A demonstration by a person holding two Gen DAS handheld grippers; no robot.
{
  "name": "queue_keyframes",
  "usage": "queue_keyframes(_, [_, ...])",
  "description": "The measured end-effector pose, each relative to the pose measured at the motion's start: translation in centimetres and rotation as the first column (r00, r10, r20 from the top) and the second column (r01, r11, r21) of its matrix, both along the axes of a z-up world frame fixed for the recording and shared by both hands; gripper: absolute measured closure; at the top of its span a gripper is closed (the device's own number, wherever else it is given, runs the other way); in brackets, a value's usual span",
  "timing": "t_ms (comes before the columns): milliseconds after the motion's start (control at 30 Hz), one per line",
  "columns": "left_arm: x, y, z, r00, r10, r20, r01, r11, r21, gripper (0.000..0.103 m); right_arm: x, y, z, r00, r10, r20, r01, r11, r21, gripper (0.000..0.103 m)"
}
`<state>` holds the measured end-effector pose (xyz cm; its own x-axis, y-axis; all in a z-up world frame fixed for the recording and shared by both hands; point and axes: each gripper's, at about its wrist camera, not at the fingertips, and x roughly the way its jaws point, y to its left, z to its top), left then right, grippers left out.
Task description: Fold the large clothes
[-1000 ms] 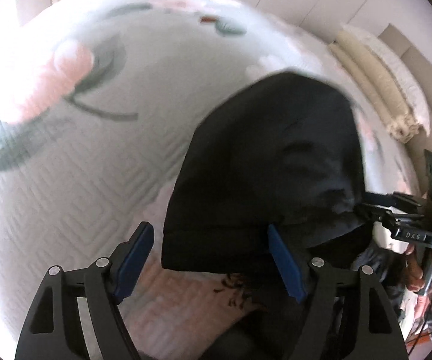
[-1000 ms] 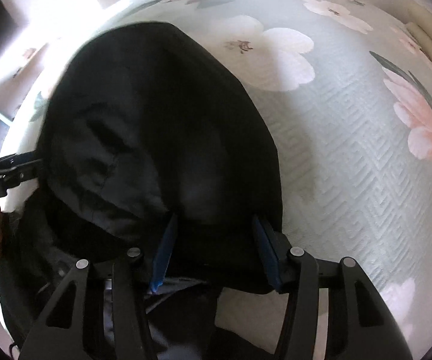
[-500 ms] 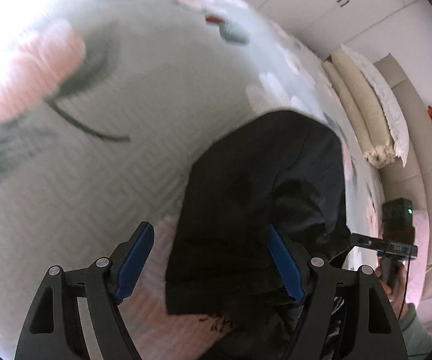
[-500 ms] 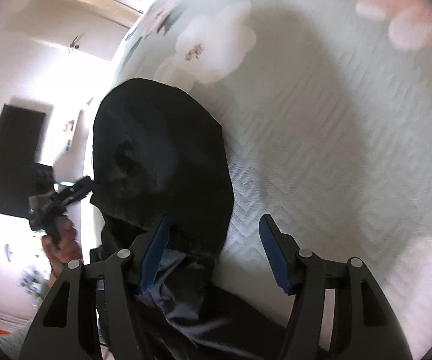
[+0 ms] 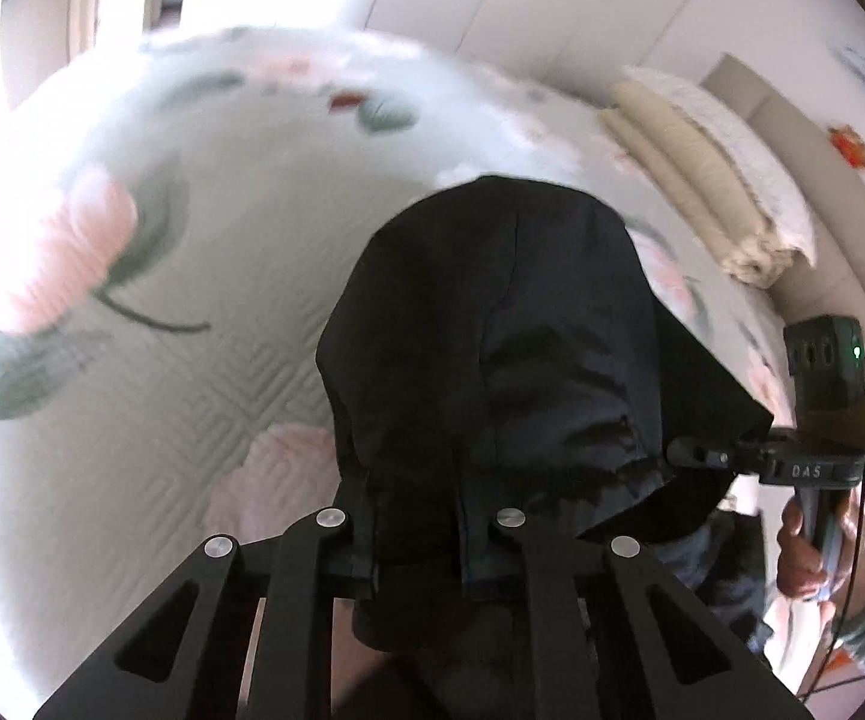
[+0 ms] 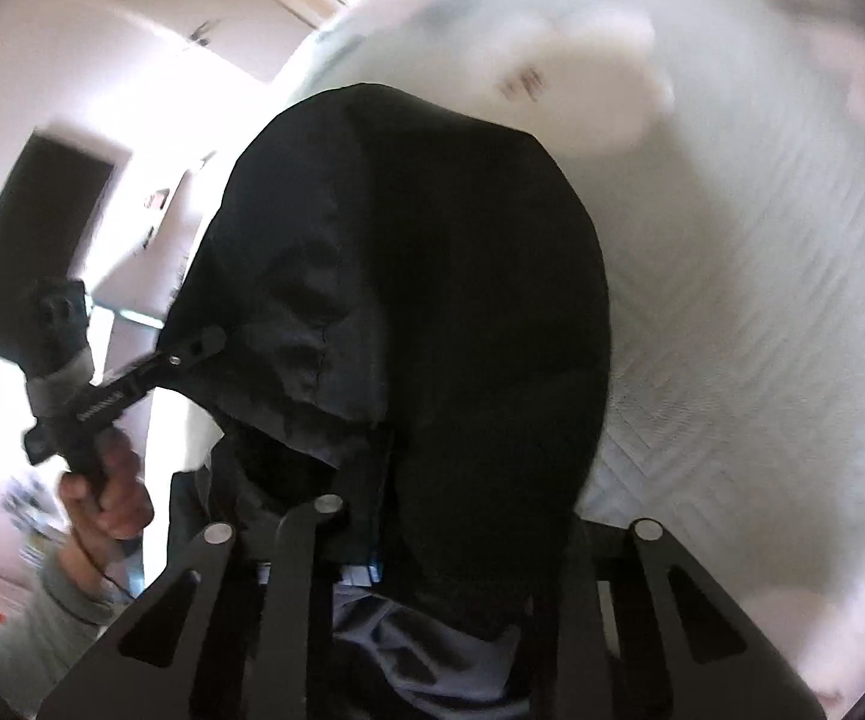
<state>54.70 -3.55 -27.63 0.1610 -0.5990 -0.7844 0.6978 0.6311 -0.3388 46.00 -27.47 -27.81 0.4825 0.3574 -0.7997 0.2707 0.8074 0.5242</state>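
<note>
A large black garment point(image 5: 492, 324) lies bunched on the floral bedspread point(image 5: 150, 276). My left gripper point(image 5: 417, 552) is shut on its near edge, and the cloth drapes over the fingers and hides the pads. In the right wrist view the same black garment point(image 6: 420, 276) fills the middle. My right gripper point(image 6: 366, 540) is shut on its edge, fingers buried in the fabric. The right gripper also shows at the right of the left wrist view point(image 5: 696, 456), clamped on the cloth. The left gripper shows at the left of the right wrist view point(image 6: 204, 342), also on the cloth.
Rolled cream bedding point(image 5: 708, 180) lies at the bed's far right by the headboard. White wardrobe doors point(image 5: 528, 0) stand behind the bed. A dark screen point(image 6: 30, 240) hangs on the wall at left, near a doorway.
Both grippers were open around the garment's edge and have closed on it. The garment's edge has lifted toward the cameras.
</note>
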Motion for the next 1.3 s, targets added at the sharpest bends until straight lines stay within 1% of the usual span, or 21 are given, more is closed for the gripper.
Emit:
queue_keyframes(133, [-4.6,3.8,5.7,0.997,-0.019,0.077,0.026,0.996,-0.085,0.087,-3.0,3.2,5.8,0.994,0.050,0.096,-0.040,0.994,-0.105,0.081])
queue_keyframes(200, [-6.8,5.5,7.8,0.994,-0.028,0.108,0.040,0.993,-0.108,0.087,-5.6,5.8,9.1,0.985,0.093,0.144,-0.065,0.980,-0.186,0.081])
queue_keyframes(233, [-8.7,7.0,9.1,0.991,-0.033,0.129,0.048,0.992,-0.117,0.087,-6.7,6.8,10.1,0.982,0.106,0.158,-0.071,0.975,-0.210,0.081])
queue_keyframes(333, [-13.2,9.9,11.2,0.985,-0.047,0.163,0.071,0.988,-0.138,0.087,-11.0,10.6,12.9,0.970,0.131,0.204,-0.073,0.960,-0.270,0.081])
queue_keyframes(400, [-16.4,12.2,12.3,0.982,-0.064,0.177,0.092,0.984,-0.152,0.086,-14.4,13.8,14.4,0.961,0.158,0.227,-0.070,0.934,-0.351,0.081])
queue_keyframes(500, [-22.1,15.3,11.9,0.975,-0.110,0.193,0.129,0.987,-0.090,0.085,-18.7,17.7,14.8,0.959,0.180,0.219,-0.064,0.890,-0.452,0.078])
queue_keyframes(533, [-24.0,15.9,11.0,0.972,-0.127,0.197,0.137,0.990,-0.039,0.085,-19.9,18.6,14.7,0.965,0.171,0.199,-0.053,0.869,-0.492,0.075])
queue_keyframes(567, [-25.6,16.8,9.3,0.973,-0.133,0.191,0.128,0.991,0.040,0.085,-21.3,19.4,14.1,0.973,0.158,0.167,-0.044,0.843,-0.537,0.061])
queue_keyframes(600, [-26.8,17.8,7.1,0.979,-0.127,0.160,0.108,0.987,0.121,0.085,-22.3,19.8,13.5,0.980,0.139,0.141,-0.036,0.823,-0.567,0.053])
queue_keyframes(633, [-27.3,18.7,5.2,0.986,-0.114,0.123,0.092,0.981,0.174,0.085,-23.6,20.0,12.6,0.989,0.107,0.100,-0.026,0.801,-0.598,0.049])
queue_keyframes(667, [-27.8,19.9,3.1,0.993,-0.087,0.081,0.067,0.972,0.225,0.086,-25.1,19.7,11.6,0.995,0.077,0.062,-0.025,0.804,-0.594,0.050])
queue_keyframes(733, [-28.0,22.1,0.7,0.999,-0.028,0.025,0.020,0.961,0.276,0.087,-28.1,18.5,10.3,1.000,0.003,-0.004,-0.005,0.837,-0.547,0.050])
queue_keyframes(800, [-27.9,23.9,0.1,1.000,0.025,-0.005,-0.023,0.961,0.276,0.087,-30.8,17.2,10.0,0.996,-0.074,-0.044,0.044,0.874,-0.484,0.049])
queue_keyframes(833, [-27.8,24.7,0.4,0.999,0.052,-0.013,-0.047,0.964,0.263,0.087,-31.6,16.9,10.1,0.994,-0.094,-0.051,0.061,0.886,-0.460,0.049])
queue_keyframes(900, [-27.7,25.5,1.9,0.997,0.077,-0.013,-0.072,0.971,0.228,0.087,-33.5,16.7,10.6,0.989,-0.133,-0.066,0.095,0.909,-0.406,0.049])
queue_keyframes(967, [-27.5,24.8,4.6,0.997,0.067,0.028,-0.071,0.982,0.177,0.087,-34.8,17.7,11.4,0.987,-0.138,-0.080,0.100,0.925,-0.365,0.049])
queue_keyframes(1000, [-27.4,24.1,6.1,0.997,0.052,0.053,-0.060,0.987,0.152,0.087,-36.4,17.7,11.7,0.988,-0.134,-0.081,0.096,0.926,-0.365,0.049])
queue_keyframes(1067, [-27.2,22.5,8.7,0.994,0.029,0.103,-0.039,0.994,0.099,0.086,-37.4,19.3,12.8,0.991,-0.106,-0.080,0.069,0.927,-0.370,0.049])
queue_keyframes(1167, [-26.1,19.6,11.8,0.992,-0.013,0.122,0.013,1.000,0.001,0.086,-36.0,21.4,15.4,0.999,-0.039,-0.022,0.028,0.926,-0.376,0.049])
queue_keyframes(1233, [-25.4,17.8,12.7,0.991,-0.035,0.129,0.037,0.999,-0.019,0.084,-33.3,22.2,17.0,1.000,0.003,0.028,0.008,0.926,-0.377,0.047])
queue_keyframes(1300, [-25.2,16.3,12.5,0.988,-0.058,0.142,0.060,0.998,-0.010,0.083,-30.5,23.2,18.2,0.995,0.043,0.084,-0.010,0.930,-0.367,0.043])
